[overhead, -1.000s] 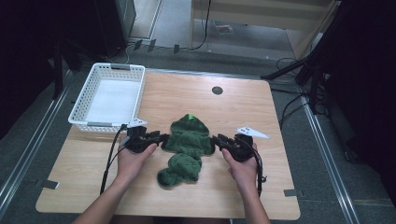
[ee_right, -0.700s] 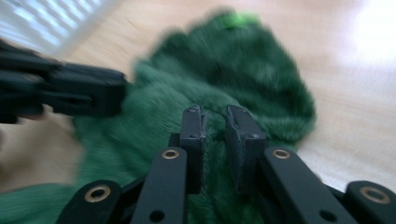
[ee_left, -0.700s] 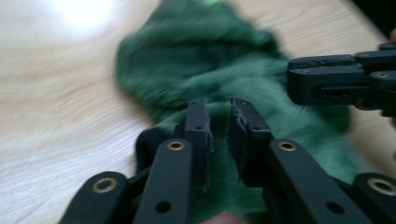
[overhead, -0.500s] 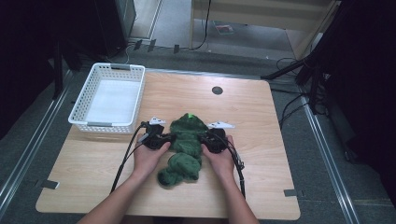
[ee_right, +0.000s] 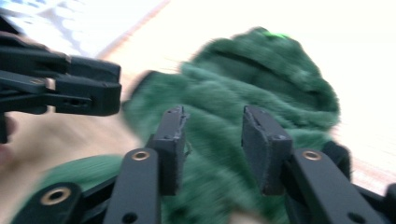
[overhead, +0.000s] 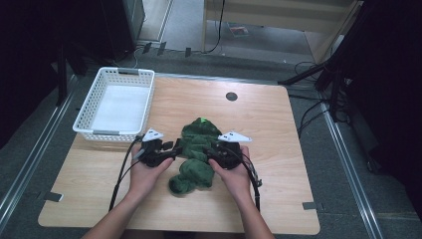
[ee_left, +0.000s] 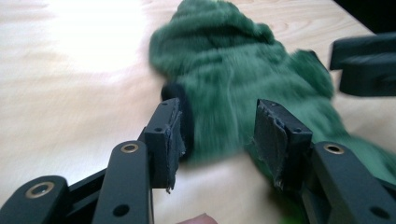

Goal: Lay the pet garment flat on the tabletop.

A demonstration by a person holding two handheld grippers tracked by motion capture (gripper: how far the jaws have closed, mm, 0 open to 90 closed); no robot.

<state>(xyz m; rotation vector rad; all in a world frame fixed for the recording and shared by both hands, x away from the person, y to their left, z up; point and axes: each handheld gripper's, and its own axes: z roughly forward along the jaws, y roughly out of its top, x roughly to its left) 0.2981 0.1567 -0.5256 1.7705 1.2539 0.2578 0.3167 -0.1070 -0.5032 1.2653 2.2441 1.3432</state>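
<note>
Currently —
left tongs: just opened, part-wide, green cloth between jaws
right tongs: same
cloth: crumpled on counter

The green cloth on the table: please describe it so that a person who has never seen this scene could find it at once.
Look at the wooden table with a white basket at its far left corner. The green cloth lies crumpled near the table's middle, toward the person's edge, between the left gripper and the right gripper. It is the only soft, fuzzy, dark green thing there.
</note>
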